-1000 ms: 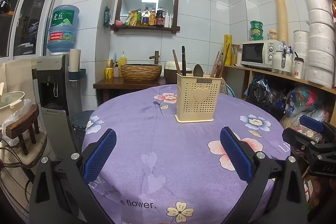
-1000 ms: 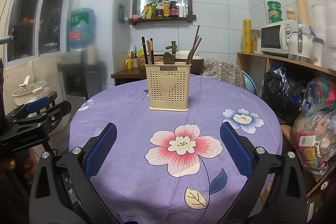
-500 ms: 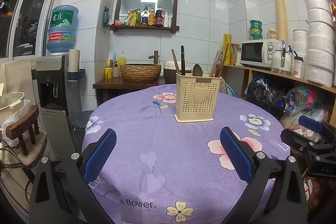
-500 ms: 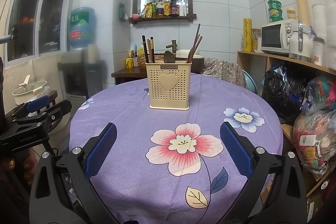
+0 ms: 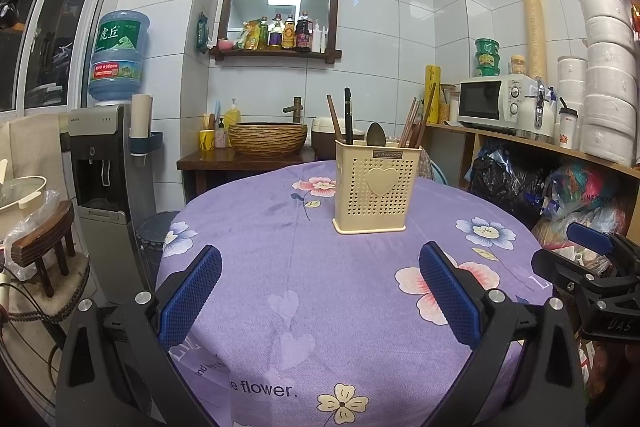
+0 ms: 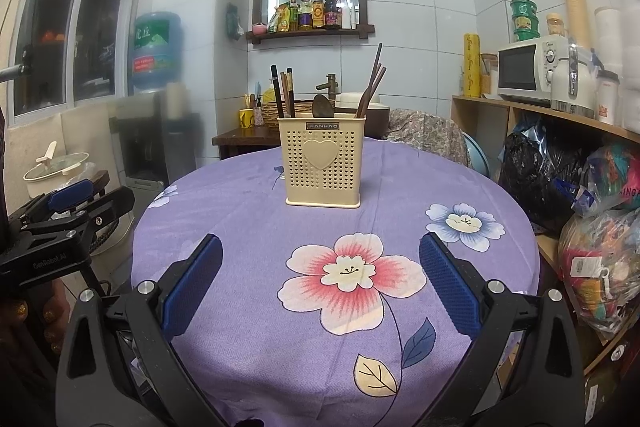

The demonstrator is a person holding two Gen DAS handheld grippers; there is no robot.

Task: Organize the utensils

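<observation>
A cream perforated utensil holder (image 5: pixel 374 189) (image 6: pixel 323 167) with a heart on its front stands upright on the round table with the purple flowered cloth (image 5: pixel 304 287) (image 6: pixel 248 227). Chopsticks (image 6: pixel 372 83) and a dark spoon (image 6: pixel 322 105) stick up out of it. My left gripper (image 5: pixel 320 291) hovers open over the near part of the table, nothing between its blue pads. My right gripper (image 6: pixel 320 285) is open too, above the big pink flower, and it also shows at the right edge of the left wrist view (image 5: pixel 592 267).
A water dispenser (image 5: pixel 108 163) stands left of the table. A dark counter with a woven basin (image 5: pixel 267 139) is behind it. Shelves on the right carry a microwave (image 5: pixel 488 101), and stuffed bags (image 6: pixel 600 211) lie below. A stool with a pot (image 5: pixel 24 211) is at the far left.
Both views have shifted slightly, the holder sitting a touch nearer or lower in frame. Both grippers stay open and hold nothing.
</observation>
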